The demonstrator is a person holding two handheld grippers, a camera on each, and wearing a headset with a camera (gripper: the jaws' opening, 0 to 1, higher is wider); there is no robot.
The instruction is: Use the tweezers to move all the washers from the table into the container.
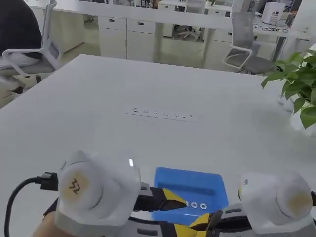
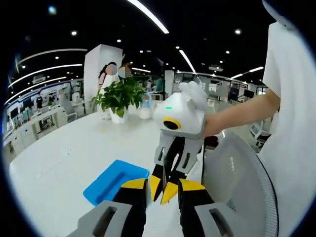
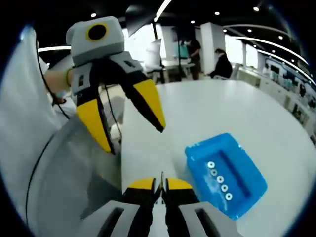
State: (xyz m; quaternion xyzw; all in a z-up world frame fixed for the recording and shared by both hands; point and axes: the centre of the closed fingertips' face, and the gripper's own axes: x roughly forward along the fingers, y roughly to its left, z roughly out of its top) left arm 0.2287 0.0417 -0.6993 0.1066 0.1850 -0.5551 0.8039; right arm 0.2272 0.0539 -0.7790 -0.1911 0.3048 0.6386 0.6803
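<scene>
Item: shallow blue plastic rectangular tray (image 3: 244, 168), lying flat on the white counter (image 1: 148, 89) near its front edge, holding five small silver ring washers (image 3: 220, 179) in a straight row on its floor. Left gripper (image 3: 133, 134): yellow-tipped tongs spread wide, held above the counter just beside the tray and pointing at the right gripper (image 3: 161, 185). Right gripper: tongs drawn narrow, pinched on slim metal tweezers (image 3: 162, 177), of which just the thin tip shows between the yellow pads.
</scene>
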